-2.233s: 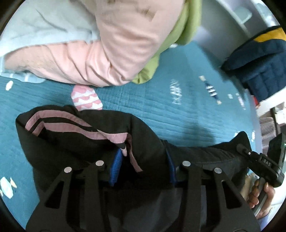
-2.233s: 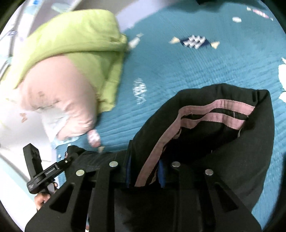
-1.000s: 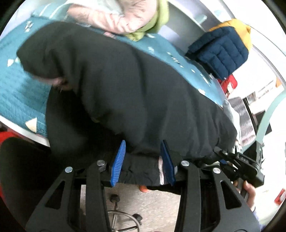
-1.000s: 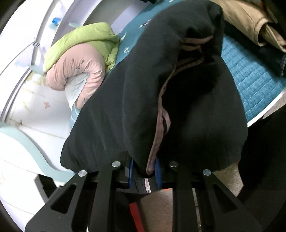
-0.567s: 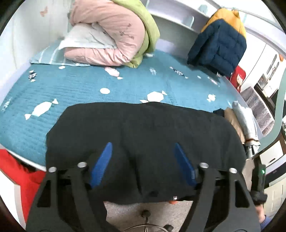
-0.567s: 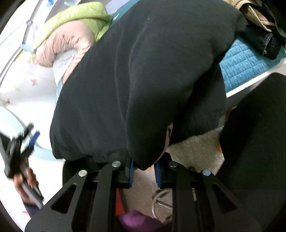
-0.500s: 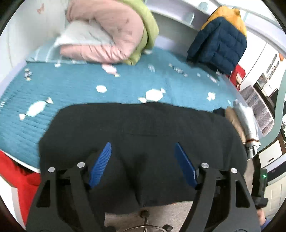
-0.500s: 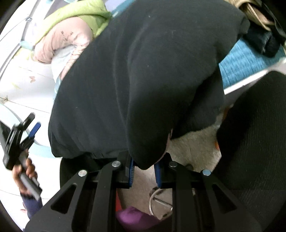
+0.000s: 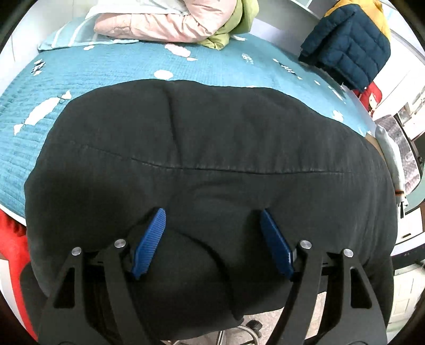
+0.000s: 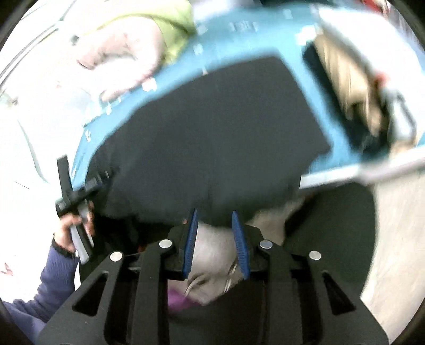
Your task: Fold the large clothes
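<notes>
Garment: a large black garment (image 9: 212, 148) is spread over the near edge of the bed (image 9: 111, 69), with its near part draped past the mattress edge (a stitched seam is seen running across it from left to right).
Left gripper: the left gripper (image 9: 211, 238) is held above the near edge of the garment with its blue pads (image 9: 150, 240) set wide apart; nothing is clamped between them.
Right gripper: the right gripper (image 10: 215, 241) is seen at the garment's near hem with its pads (image 10: 191, 240) parted and no cloth pinched between them (this view is blurred).
Left hand: the left hand (image 10: 71, 228) is wrapped around the handle of the other tool at the left of the right wrist view.
Bedding: a teal quilt with white shapes is covered by the garment in the middle; a rolled pink and green duvet (image 9: 172, 18) is lying at the far side.
Jacket: a navy and yellow puffer jacket (image 9: 348, 45) is placed at the far right.
Other clothes: a beige and grey pile (image 10: 353, 87) is lying to the right of the garment, near it.
Floor: pale floor and part of a chair base (image 9: 244, 330) are visible below the hanging cloth.
</notes>
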Motion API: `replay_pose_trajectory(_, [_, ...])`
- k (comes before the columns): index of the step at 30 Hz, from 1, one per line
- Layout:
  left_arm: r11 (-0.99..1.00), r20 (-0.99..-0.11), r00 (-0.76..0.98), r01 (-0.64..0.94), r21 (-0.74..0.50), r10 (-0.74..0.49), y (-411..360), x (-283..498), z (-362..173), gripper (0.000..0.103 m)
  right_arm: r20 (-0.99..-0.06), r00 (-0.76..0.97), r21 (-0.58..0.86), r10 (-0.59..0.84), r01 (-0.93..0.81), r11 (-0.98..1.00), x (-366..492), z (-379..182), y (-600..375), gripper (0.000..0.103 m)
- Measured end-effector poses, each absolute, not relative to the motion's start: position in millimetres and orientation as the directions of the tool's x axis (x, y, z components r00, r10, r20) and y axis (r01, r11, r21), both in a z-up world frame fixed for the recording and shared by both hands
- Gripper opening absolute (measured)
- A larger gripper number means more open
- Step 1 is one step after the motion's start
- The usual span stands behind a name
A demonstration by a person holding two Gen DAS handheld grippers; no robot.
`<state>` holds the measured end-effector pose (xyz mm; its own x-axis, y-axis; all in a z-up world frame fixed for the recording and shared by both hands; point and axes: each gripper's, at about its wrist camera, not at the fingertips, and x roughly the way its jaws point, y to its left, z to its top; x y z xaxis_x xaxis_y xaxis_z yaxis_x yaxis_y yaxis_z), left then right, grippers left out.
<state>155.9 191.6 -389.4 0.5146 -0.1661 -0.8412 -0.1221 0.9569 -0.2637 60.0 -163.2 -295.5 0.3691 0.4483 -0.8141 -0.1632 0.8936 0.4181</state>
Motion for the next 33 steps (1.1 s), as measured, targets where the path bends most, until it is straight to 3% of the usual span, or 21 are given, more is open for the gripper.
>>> replay_pose_trajectory(4, [0.963,-0.843,0.513,-0.108,-0.247,-0.159,190,157,-390,0.074,-0.789,0.495,0.322,0.365,-0.173,0.931,111,-288,-148,0.024])
replay_pose_trajectory(7, [0.962,-0.846,0.503,-0.095,-0.255,-0.174,194,158,-390,0.075,-0.87,0.441,0.206,0.22,-0.08,0.975,154,-338,-147,0.022])
replay_pose_trajectory(11, [0.968,-0.856,0.486,-0.071,-0.241,-0.178,193,159,-398,0.075,-0.929,0.237,0.307,0.286,0.059,0.95,181,-422,-163,0.012])
replay_pose_trajectory(14, [0.966,-0.85,0.494,-0.066,-0.248,-0.184,194,160,-406,0.075,-0.913,0.214,0.376,0.346,0.114,0.92,193,-439,-172,0.009])
replay_pose_trajectory(18, [0.962,-0.847,0.494,-0.069,-0.263,-0.196,197,164,-405,0.075,-0.923,0.198,0.351,0.329,0.083,0.933,202,-432,-162,0.01])
replay_pose_trajectory(22, [0.946,-0.813,0.527,-0.047,-0.321,-0.249,203,155,-384,0.076,-0.906,0.252,0.363,0.341,0.046,0.931,194,-390,-155,0.021])
replay_pose_trajectory(27, [0.895,-0.721,0.598,-0.016,-0.446,-0.349,222,141,-345,0.076,-0.84,0.346,0.379,0.418,-0.177,0.908,190,-324,-88,0.03])
replay_pose_trajectory(30, [0.885,-0.682,0.655,-0.044,-0.464,-0.325,243,135,-323,0.084,-0.8,0.342,0.402,0.494,-0.305,0.863,196,-308,-27,0.03])
replay_pose_trajectory(33, [0.898,-0.716,0.659,-0.141,-0.418,-0.23,270,134,-323,0.084,-0.794,0.293,0.409,0.533,-0.391,0.825,209,-314,35,0.03])
